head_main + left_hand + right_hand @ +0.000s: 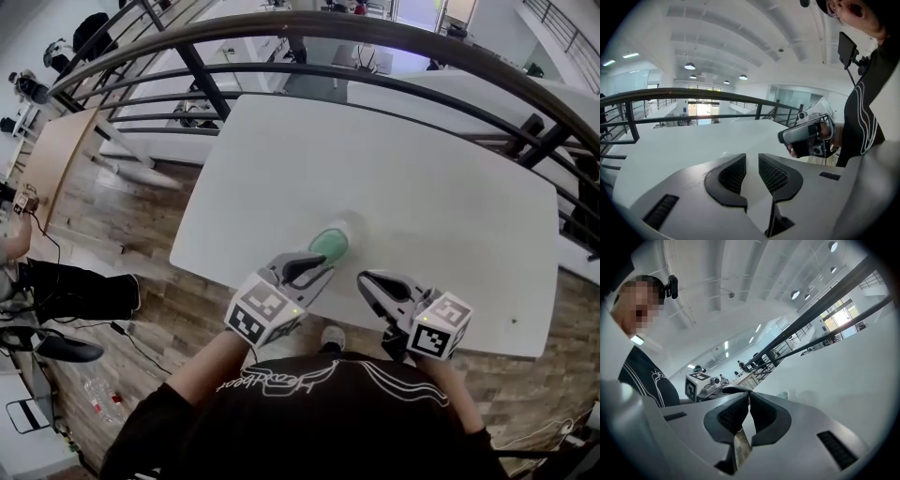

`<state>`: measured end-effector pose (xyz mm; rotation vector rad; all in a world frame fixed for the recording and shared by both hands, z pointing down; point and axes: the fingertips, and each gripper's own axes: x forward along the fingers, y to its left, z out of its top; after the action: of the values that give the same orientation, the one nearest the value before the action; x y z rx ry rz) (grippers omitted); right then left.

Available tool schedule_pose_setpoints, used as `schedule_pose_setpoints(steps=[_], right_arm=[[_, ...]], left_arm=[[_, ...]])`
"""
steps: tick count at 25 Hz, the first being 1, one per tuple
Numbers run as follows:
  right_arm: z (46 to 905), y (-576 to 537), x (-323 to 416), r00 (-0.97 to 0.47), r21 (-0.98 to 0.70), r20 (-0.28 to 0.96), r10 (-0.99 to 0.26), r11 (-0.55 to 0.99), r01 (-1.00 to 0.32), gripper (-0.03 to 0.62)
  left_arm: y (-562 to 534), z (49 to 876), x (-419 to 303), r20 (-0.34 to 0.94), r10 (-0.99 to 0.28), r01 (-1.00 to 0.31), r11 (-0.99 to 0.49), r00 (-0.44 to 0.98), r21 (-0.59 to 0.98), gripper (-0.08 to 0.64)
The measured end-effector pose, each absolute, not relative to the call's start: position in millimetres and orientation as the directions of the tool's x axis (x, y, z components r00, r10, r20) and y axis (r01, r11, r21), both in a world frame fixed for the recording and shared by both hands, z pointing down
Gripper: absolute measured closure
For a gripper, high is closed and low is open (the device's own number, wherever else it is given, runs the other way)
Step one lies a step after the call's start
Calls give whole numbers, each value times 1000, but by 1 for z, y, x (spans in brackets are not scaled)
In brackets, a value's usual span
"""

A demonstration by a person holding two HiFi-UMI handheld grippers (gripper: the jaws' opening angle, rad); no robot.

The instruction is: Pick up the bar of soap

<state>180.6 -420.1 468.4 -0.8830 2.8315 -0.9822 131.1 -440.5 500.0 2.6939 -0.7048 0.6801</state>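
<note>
The bar of soap [330, 243], pale green in a clear wrapper, lies on the white table [422, 178] near its front edge. My left gripper [323, 269] sits just in front of the soap, slightly to its left, jaws a little apart with nothing between them. My right gripper [366, 280] is to the soap's right and nearer me, its tips together and empty. In the left gripper view the jaws [751, 160] show a narrow gap over bare table, and the soap is hidden. From the right gripper [749, 396] the soap [784, 394] shows as a small green shape just right of the tips.
A dark metal railing [309, 28] curves round the far side of the table. The table's front edge [375, 339] is just under both grippers, with wood floor [141, 234] beyond its left side. The right gripper [806, 132] shows in the left gripper view.
</note>
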Motion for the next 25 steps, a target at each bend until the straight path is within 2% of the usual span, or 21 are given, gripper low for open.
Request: schedule_pose_setpoints(steps=[6,13,25], right_arm=[[475,-424,185,-840,-584,172,-514,634,-507,575],[486,-427,191,-835,-592,190,-516,619,-517,575],[497,-432,203,-820,-599,210,-533,593,-538,575]], left_arm=[[-454,518,128,561,-405,-536,-840,722,84,393],[-470,549,126,632,-403,-542,-839,662,32,310],[-486,583,135,704,-377,-520,-854,602,-13,301]])
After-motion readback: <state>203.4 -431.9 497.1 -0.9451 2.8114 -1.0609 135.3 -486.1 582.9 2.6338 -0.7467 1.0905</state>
